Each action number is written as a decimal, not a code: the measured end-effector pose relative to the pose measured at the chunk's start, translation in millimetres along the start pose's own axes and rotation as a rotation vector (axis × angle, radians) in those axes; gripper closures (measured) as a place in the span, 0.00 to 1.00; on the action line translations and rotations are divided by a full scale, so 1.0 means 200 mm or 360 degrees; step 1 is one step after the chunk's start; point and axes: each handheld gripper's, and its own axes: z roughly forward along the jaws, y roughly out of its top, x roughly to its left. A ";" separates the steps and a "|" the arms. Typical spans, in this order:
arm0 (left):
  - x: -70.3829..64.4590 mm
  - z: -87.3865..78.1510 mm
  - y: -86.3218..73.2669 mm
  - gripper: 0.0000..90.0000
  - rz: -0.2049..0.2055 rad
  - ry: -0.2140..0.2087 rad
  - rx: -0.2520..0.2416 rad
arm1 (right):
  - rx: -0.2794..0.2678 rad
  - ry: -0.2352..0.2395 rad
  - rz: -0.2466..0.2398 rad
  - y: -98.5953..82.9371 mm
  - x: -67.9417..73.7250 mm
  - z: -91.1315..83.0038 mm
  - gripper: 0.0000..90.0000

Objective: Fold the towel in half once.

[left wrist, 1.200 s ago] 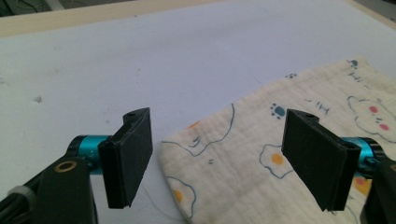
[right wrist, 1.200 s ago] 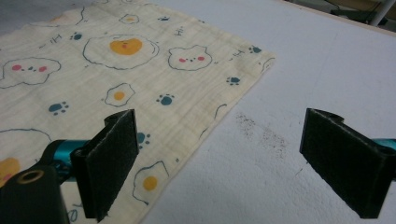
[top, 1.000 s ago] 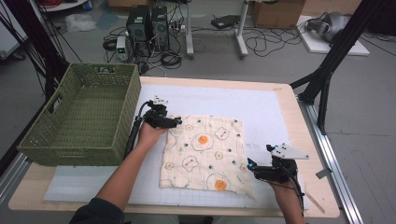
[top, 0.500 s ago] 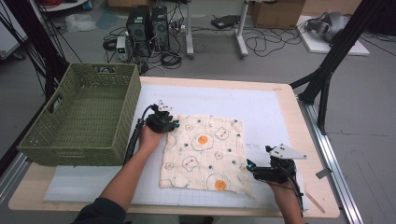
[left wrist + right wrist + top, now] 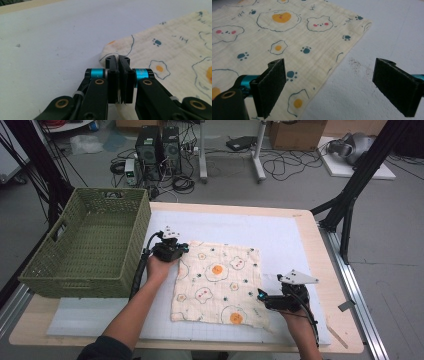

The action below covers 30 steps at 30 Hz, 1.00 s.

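A cream cloth (image 5: 217, 282) printed with fried eggs, bears and paw prints lies flat on the white mat (image 5: 285, 232). My left gripper (image 5: 183, 249) is at the cloth's far left corner. In the left gripper view its jaws are pressed together (image 5: 118, 60) with the cloth's (image 5: 172, 50) edge pinched between them, and the corner bulges up just ahead. My right gripper (image 5: 260, 296) rests low at the cloth's near right edge. Its jaws stand wide apart (image 5: 330, 65), the left pad (image 5: 273, 87) over the cloth (image 5: 287, 37) and the right pad over bare mat.
A green woven basket (image 5: 75, 285) stands at the table's left, close beside my left hand. The wooden table edge (image 5: 332, 270) runs along the right of the mat. Behind the table the floor holds computer towers (image 5: 157, 147), cables and black stand legs.
My left gripper has shifted a little toward me at the cloth's far left corner. The right gripper and the cloth have stayed where they were.
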 end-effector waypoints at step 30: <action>0.05 -0.07 -0.01 0.95 -0.0108 -0.0015 -0.0068 | 0.0236 -0.0070 0.0048 0.32 -0.23 0.55 0.14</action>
